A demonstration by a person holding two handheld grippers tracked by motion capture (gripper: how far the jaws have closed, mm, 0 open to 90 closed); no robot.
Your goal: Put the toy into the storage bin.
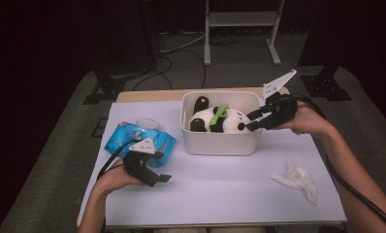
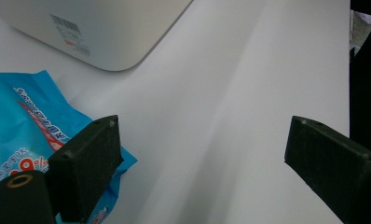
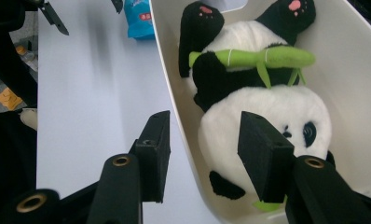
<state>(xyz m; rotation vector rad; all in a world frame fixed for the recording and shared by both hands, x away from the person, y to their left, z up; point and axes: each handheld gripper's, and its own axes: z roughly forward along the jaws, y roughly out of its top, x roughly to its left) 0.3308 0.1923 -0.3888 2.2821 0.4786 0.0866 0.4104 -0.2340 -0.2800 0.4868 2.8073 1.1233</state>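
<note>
Plush panda (image 3: 263,112) lies on its back inside the cream bin (image 1: 220,143), a green bamboo piece across its belly. Right gripper (image 3: 204,140) straddles the bin's wall, jaws apart, holding nothing. Left gripper (image 2: 200,144) idles open beside the blue wipes pack (image 2: 16,121). Judged light, soft and compressible; best gripped at the head.
</note>
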